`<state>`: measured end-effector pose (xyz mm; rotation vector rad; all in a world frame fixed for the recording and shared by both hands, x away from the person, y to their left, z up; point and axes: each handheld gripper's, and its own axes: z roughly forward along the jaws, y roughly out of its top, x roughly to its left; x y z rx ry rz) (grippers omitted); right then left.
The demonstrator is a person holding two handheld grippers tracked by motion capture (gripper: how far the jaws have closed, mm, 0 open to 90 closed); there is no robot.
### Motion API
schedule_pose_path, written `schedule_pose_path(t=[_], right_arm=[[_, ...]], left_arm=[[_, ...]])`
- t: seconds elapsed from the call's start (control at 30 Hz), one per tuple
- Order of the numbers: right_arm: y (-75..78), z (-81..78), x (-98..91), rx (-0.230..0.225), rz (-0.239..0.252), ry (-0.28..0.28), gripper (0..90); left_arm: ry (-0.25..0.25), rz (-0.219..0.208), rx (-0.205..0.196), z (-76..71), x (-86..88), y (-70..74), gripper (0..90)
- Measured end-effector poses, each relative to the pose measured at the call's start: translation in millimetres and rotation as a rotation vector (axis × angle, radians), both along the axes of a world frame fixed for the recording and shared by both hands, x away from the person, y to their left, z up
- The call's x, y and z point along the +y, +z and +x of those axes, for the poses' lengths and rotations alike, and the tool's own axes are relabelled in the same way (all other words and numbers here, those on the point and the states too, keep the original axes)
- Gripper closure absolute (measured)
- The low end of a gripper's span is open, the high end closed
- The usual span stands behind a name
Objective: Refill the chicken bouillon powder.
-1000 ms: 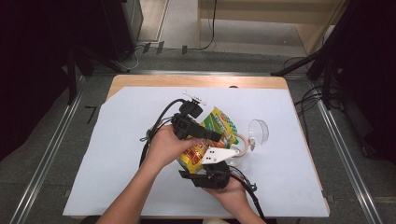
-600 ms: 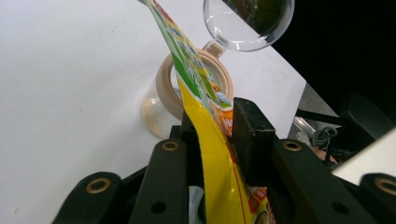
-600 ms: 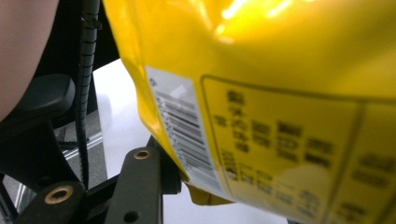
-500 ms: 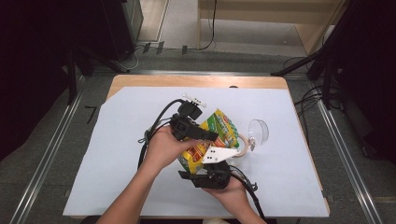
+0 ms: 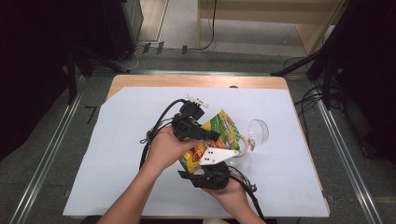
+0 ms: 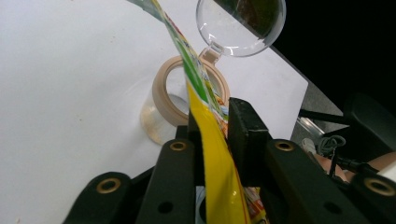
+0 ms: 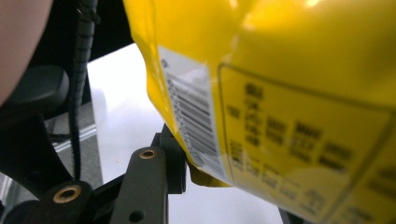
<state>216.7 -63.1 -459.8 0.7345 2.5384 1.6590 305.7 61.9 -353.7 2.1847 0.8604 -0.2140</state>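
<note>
High view showed both hands meeting over the middle of the tabletop [image 5: 116,140], each with tongs on a yellow and green snack bag [image 5: 219,133] held up between them; just beyond it stood a clear jar with a tan rim [image 5: 240,149], its round clear lid [image 5: 258,131] hinged open beside it; the left tongs [image 5: 205,135] pinched the bag's upper edge, and the left gripper view showed the two black pads pressed on the thin film [image 6: 205,140], having just been closing on it; the right tongs [image 5: 205,172] held the bag from below, and the right gripper view showed one jaw against the bag's bottom corner by the barcode [image 7: 196,130], the other jaw hidden, so the grip looked firm but I could not tell for sure; the step in hand seemed to be tearing the bag open, or steadying it above the jar; the next move would call for pulling the two grips apart along the seal without spilling, then tipping the opening toward the jar's mouth.
</note>
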Motion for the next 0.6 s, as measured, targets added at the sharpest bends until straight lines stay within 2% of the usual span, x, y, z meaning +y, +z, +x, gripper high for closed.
schedule_pose_path(t=[0.23,0.4,0.47,0.6], right_arm=[[5.6,1.6,-2.1,0.025,0.023,0.003,65.5],[7.0,2.2,-3.4,0.043,0.036,-0.002,65.7],[7.6,3.1,-4.5,0.055,0.049,-0.002,65.7],[8.1,2.5,-4.5,0.049,0.047,-0.001,65.5]], left_arm=[[0.019,-0.044,0.014,3.0,5.0,0.8,69.9],[0.031,-0.047,0.016,2.8,4.5,2.2,67.8],[0.029,-0.038,-0.002,1.0,3.4,3.3,64.3],[0.026,-0.019,-0.015,-1.1,1.8,4.3,66.6]])
